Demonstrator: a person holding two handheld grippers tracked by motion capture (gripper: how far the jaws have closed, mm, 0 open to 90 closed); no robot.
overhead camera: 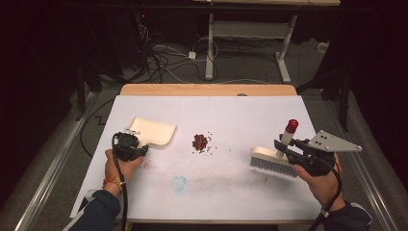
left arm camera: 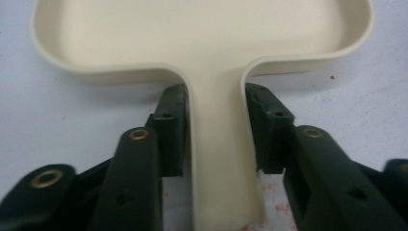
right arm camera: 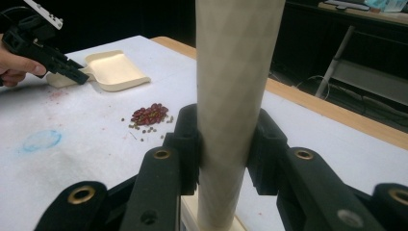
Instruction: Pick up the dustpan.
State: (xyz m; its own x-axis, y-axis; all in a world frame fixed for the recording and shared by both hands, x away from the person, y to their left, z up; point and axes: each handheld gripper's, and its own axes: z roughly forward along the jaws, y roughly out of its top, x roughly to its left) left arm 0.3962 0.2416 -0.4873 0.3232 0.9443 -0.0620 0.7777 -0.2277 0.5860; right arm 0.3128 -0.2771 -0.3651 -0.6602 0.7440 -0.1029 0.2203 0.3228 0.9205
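A cream dustpan lies flat on the white tabletop at the left. My left gripper is shut on its handle; in the left gripper view both pads press the sides of the dustpan's handle, with the pan ahead. A small pile of dark red beans sits mid-table, to the right of the pan's mouth. At the right, my right gripper is shut on the upright handle of a cream brush with a red cap, bristles down on the table.
A blue smudge and faint reddish marks stain the white cover near the front. A wooden edge bounds the far side. Beyond it stand a desk frame and floor cables.
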